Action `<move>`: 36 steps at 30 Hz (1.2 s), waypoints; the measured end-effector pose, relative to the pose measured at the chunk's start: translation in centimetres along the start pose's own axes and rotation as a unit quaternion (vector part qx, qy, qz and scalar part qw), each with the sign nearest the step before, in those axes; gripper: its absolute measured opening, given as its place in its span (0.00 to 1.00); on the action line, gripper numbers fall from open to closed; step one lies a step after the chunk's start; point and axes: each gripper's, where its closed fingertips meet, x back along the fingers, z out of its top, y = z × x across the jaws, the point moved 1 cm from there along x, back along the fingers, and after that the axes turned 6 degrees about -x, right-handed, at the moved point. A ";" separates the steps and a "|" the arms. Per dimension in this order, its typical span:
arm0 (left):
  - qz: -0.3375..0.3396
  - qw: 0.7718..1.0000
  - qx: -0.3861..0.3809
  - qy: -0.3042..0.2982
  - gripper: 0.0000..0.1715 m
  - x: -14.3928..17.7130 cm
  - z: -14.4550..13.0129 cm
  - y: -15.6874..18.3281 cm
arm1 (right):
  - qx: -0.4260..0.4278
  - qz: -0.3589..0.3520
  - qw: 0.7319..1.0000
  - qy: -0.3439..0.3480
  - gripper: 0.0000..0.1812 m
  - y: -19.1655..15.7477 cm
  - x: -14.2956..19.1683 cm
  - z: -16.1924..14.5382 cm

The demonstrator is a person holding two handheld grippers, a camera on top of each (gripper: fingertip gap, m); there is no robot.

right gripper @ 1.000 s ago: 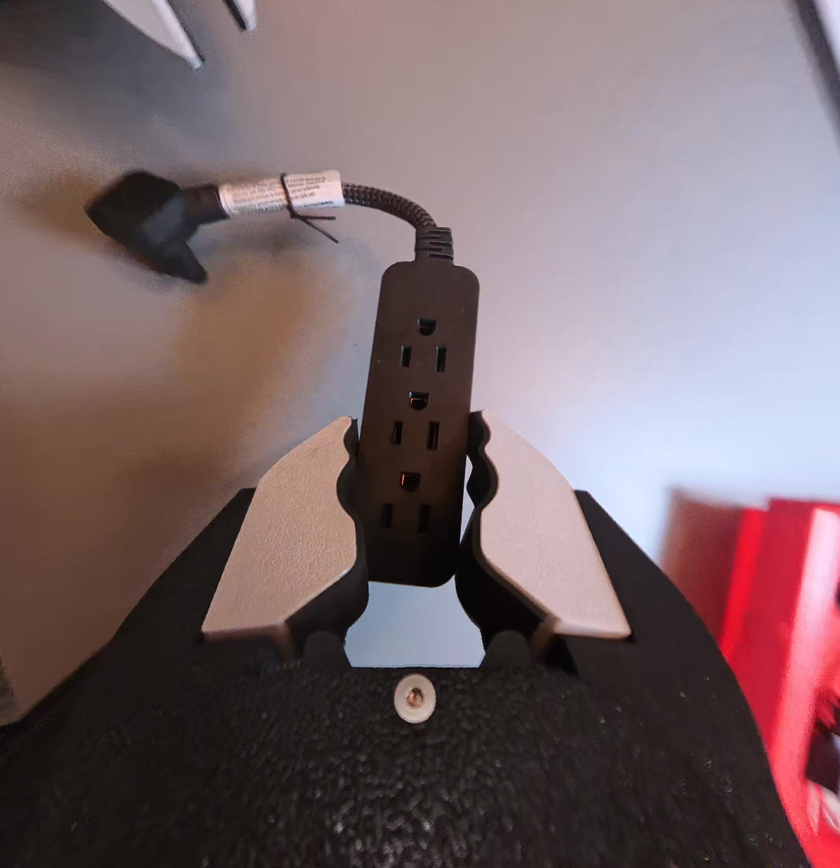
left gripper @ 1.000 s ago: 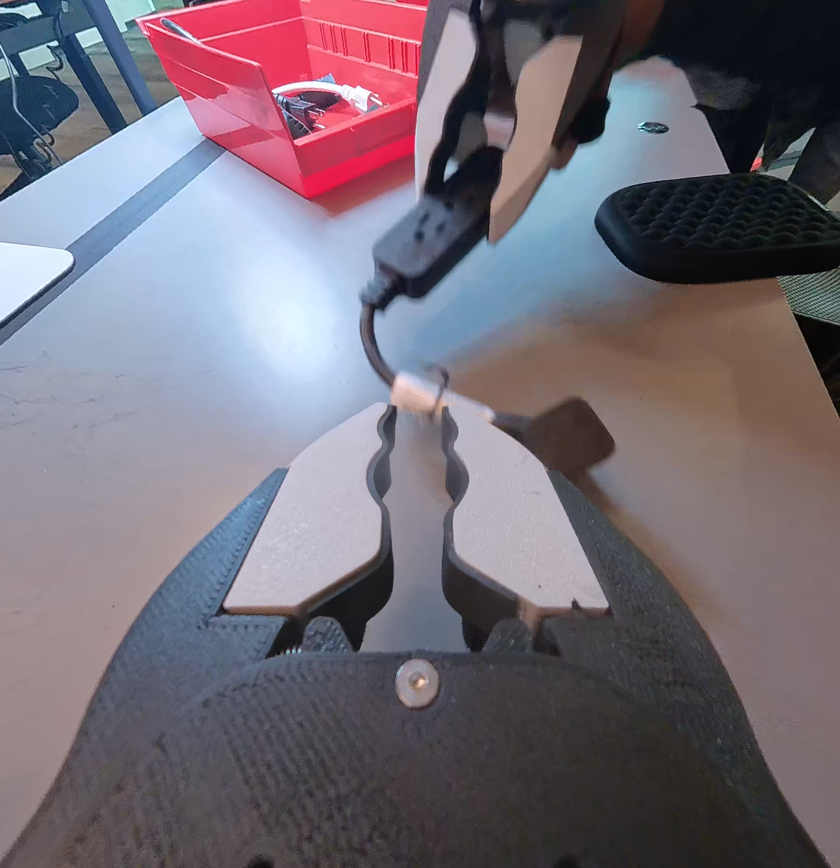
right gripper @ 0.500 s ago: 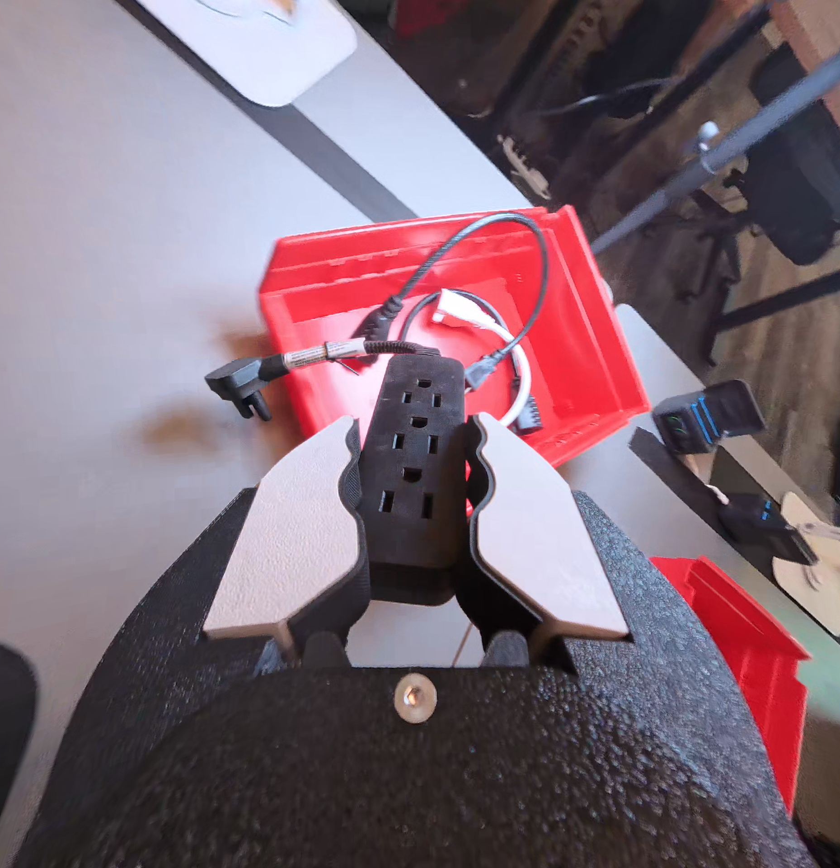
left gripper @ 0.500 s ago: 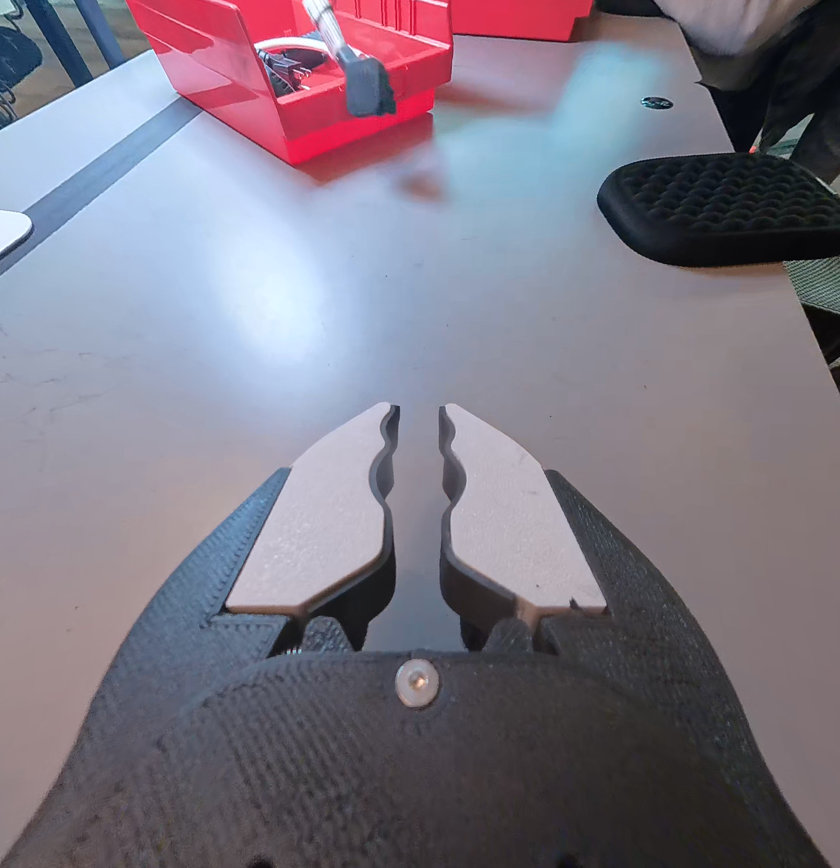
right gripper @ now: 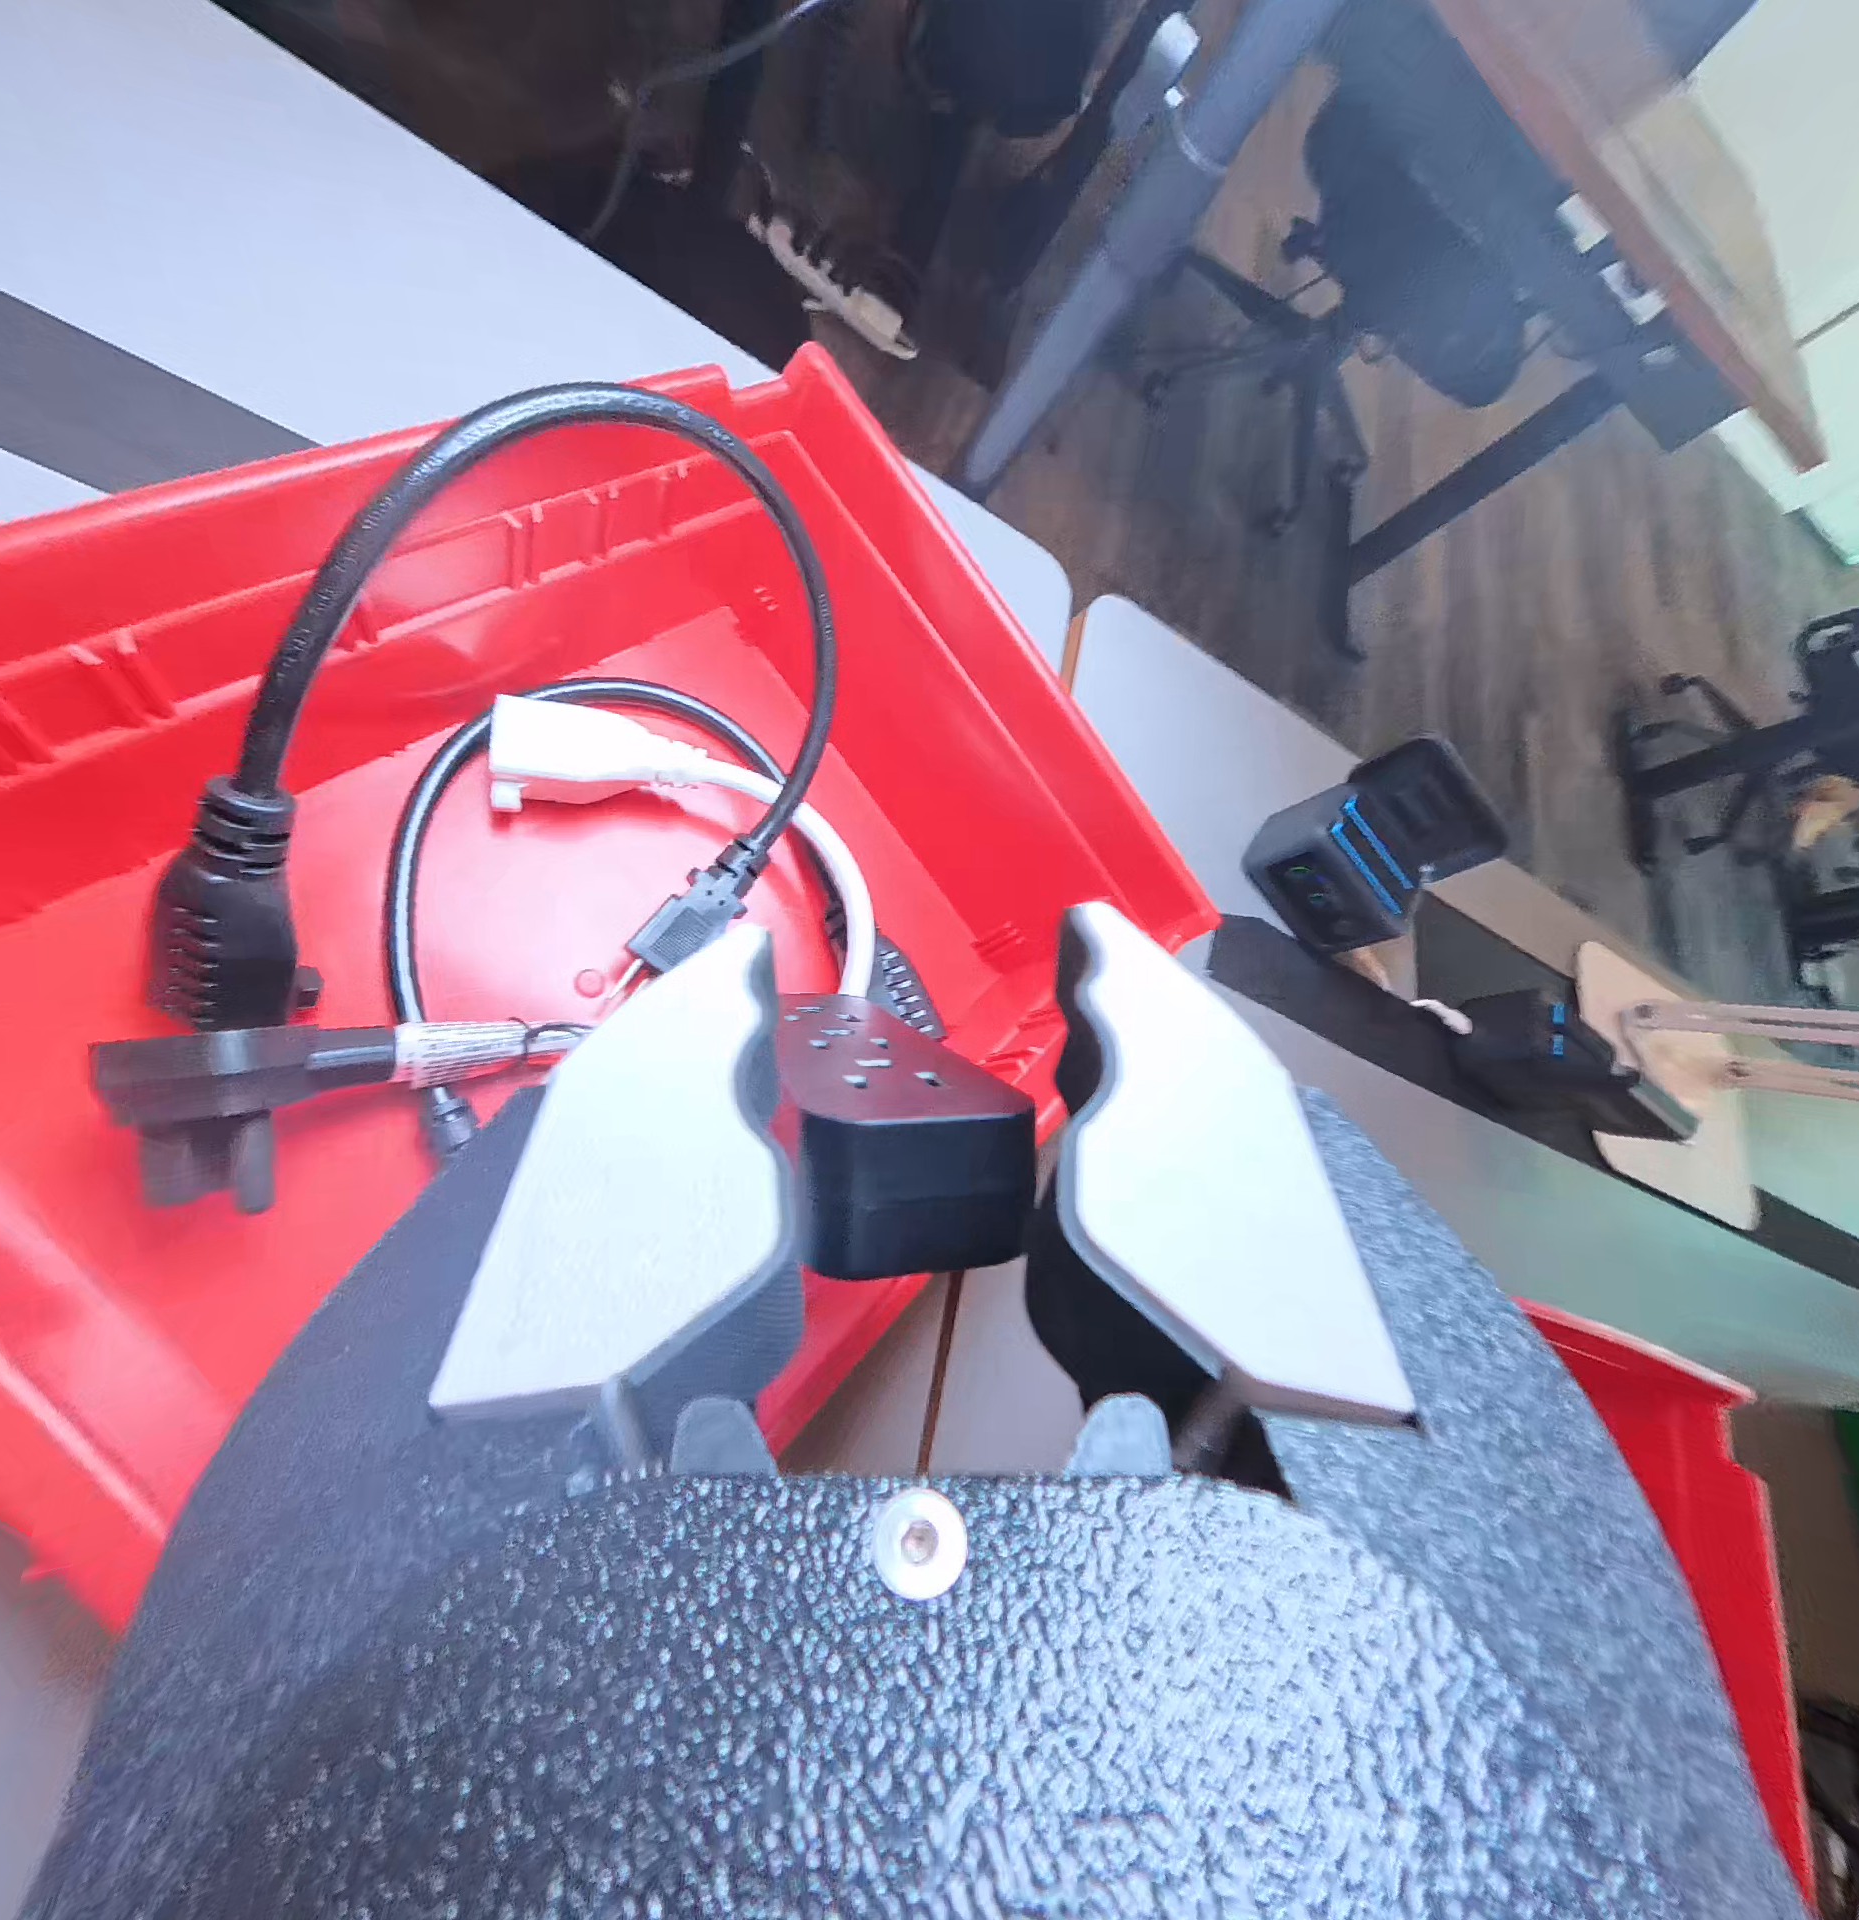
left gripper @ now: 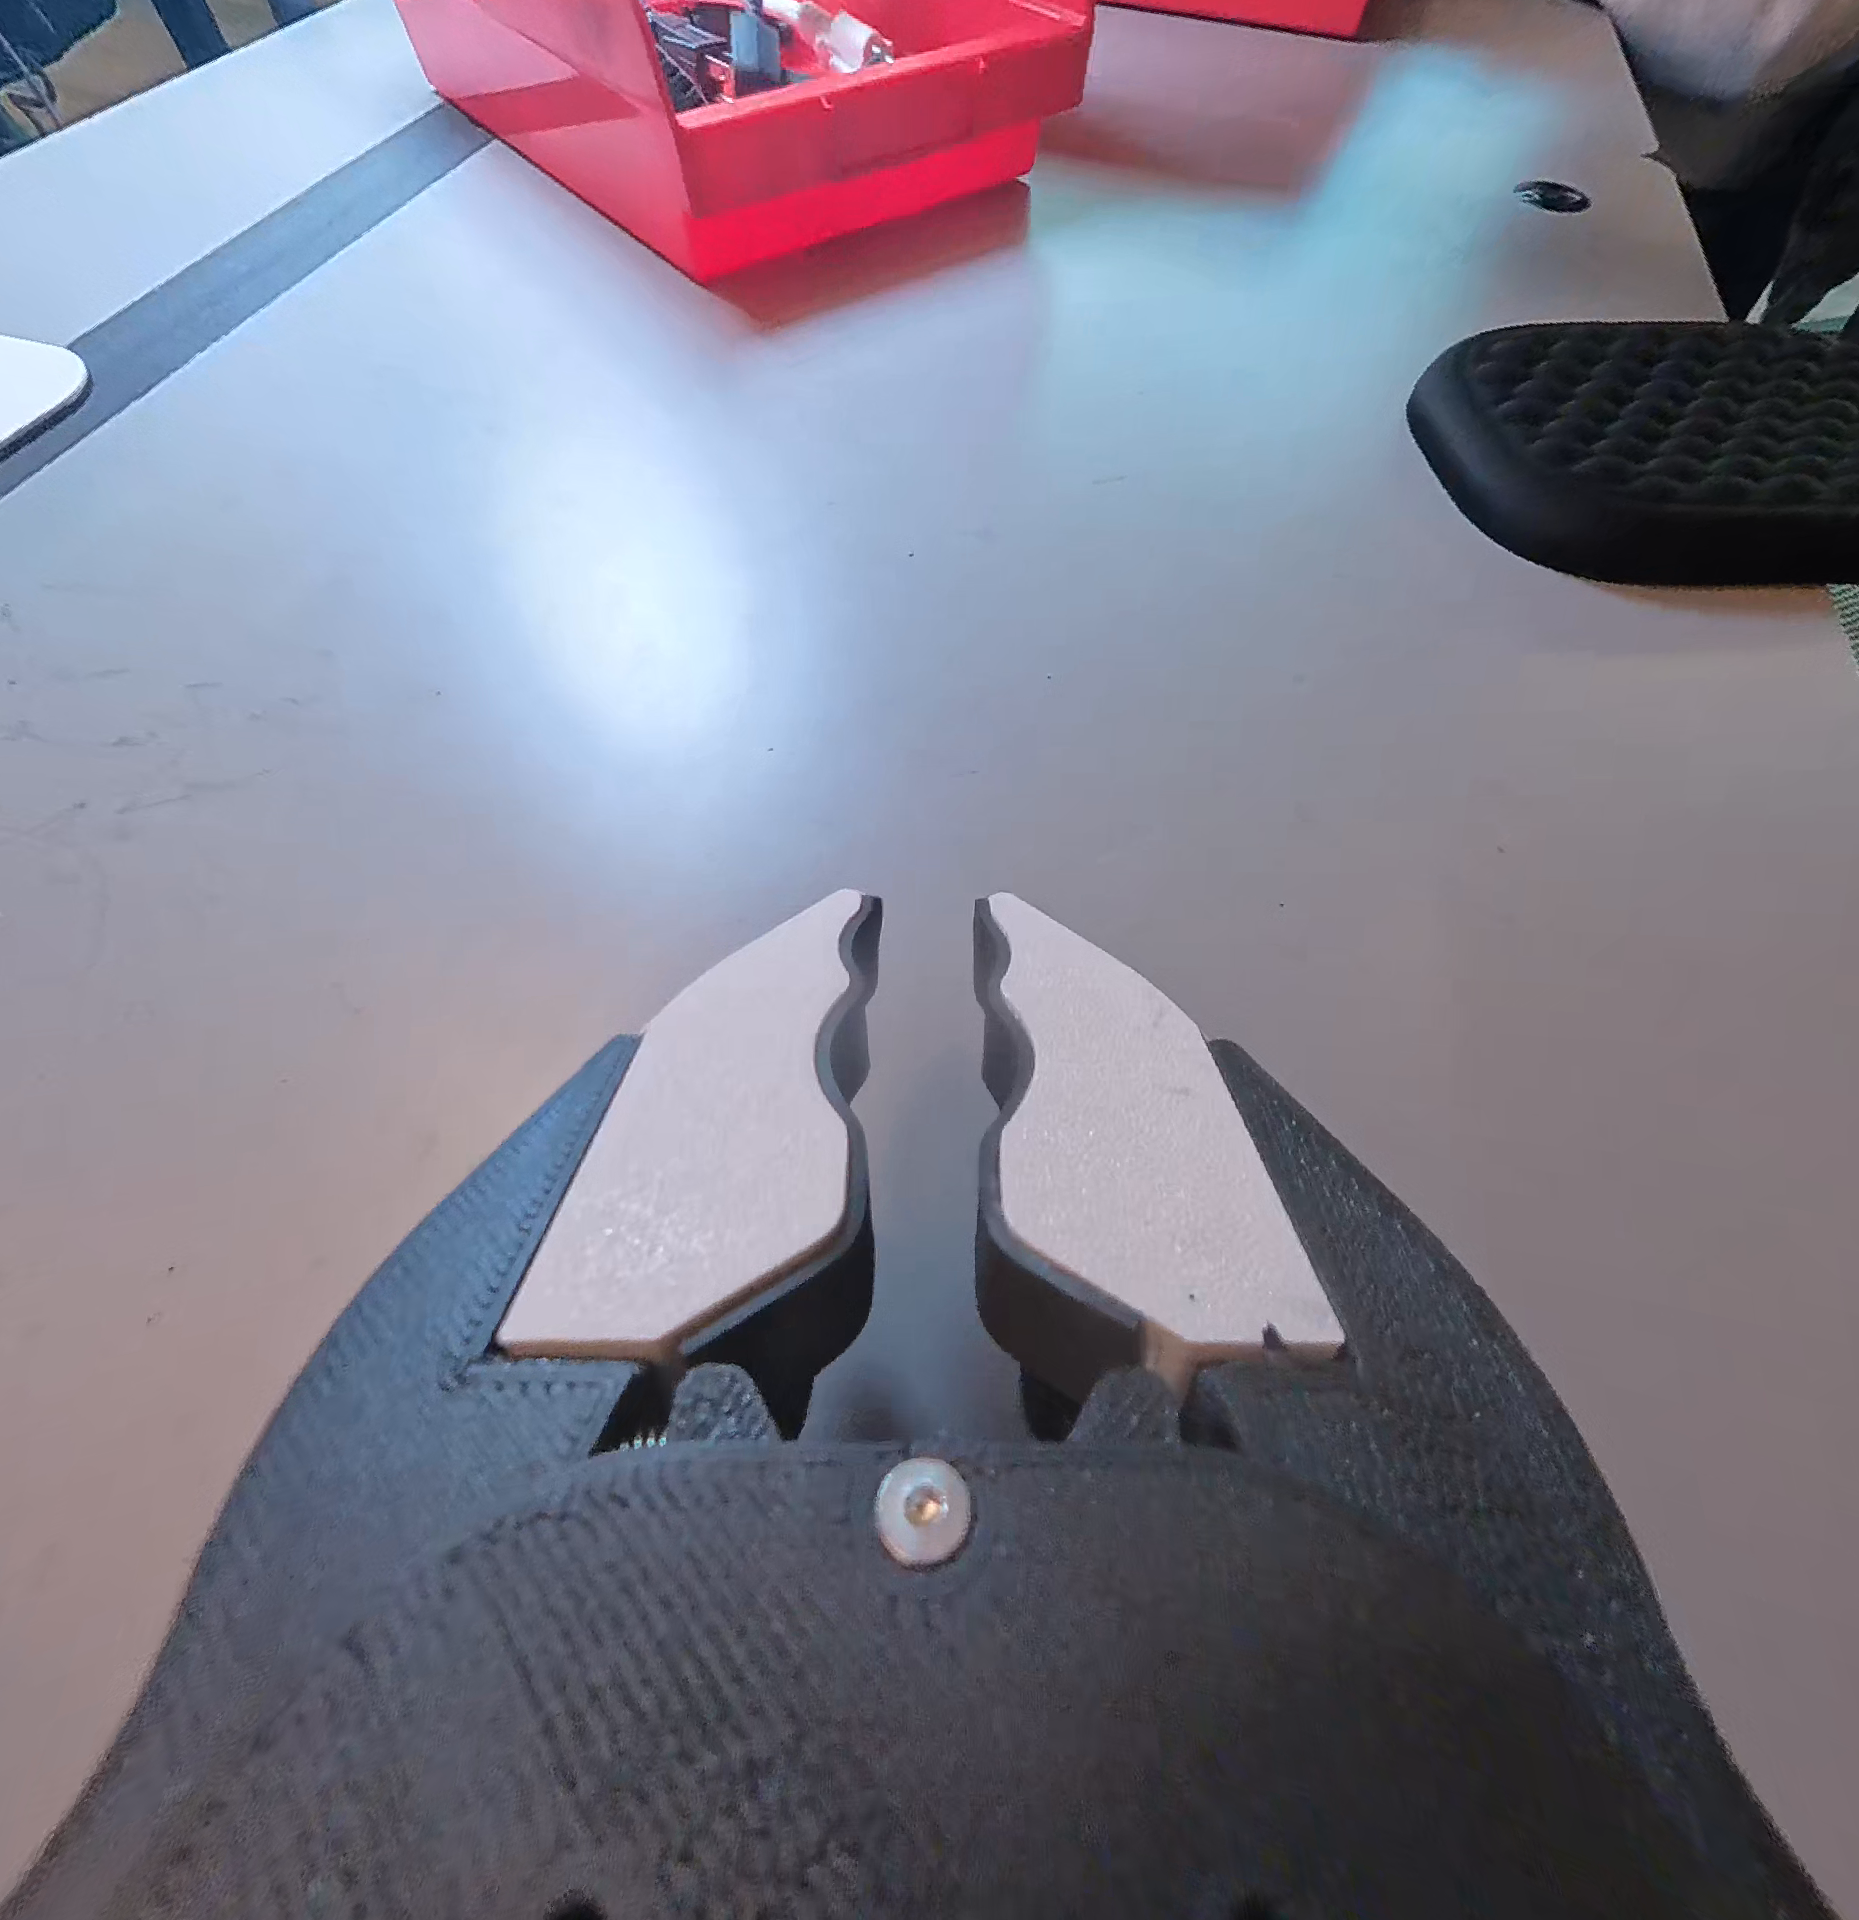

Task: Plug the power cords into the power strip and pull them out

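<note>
Fingers (right gripper: 1195,1122) of the right gripper (right gripper: 914,966) are spread wide, with the black power strip (right gripper: 904,1122) between them but clear of both inner faces — no grip on it that I can see. Strip lies outlet side up, its near end over the front lip of the red bin (right gripper: 1060,790), the rest inside. Whether it is fully at rest or dropping: cannot tell, the frame is slightly blurred.

Left gripper (left gripper: 927,914): fingers narrow, a small gap between them, nothing held, low over the bare grey table (left gripper: 385,727).

Beyond the strip, inside the bin: its own flat plug (right gripper: 187,1101) with a white tag on the lead, a looped black power cord (right gripper: 551,416) with a heavy plug, and a white cord (right gripper: 603,758) beneath it. From the left view the bin sits at the far end of the table; a black textured pad (left gripper: 1673,447) overhangs the right edge.

Risks, as judgement:
- Strip is perched on the lip — it could tip out onto the table if the gripper brushes it.
- Cords are looped over one another; lifting one may drag the others out.
</note>
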 end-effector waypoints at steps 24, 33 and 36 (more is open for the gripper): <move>0.262 0.957 0.021 -0.124 0.21 15.4 -4.5 -10.9 | 0.099 0.213 0.965 0.114 0.01 -19.2 8.9 -6.9; 0.252 0.909 0.024 -0.332 0.39 18.8 -11.1 -12.2 | 0.192 0.199 0.959 -0.055 0.25 -17.3 6.8 -9.5; 0.238 0.896 0.013 -0.375 0.40 18.6 -11.8 -12.9 | 0.228 0.186 0.947 -0.130 0.35 -16.4 6.0 -10.9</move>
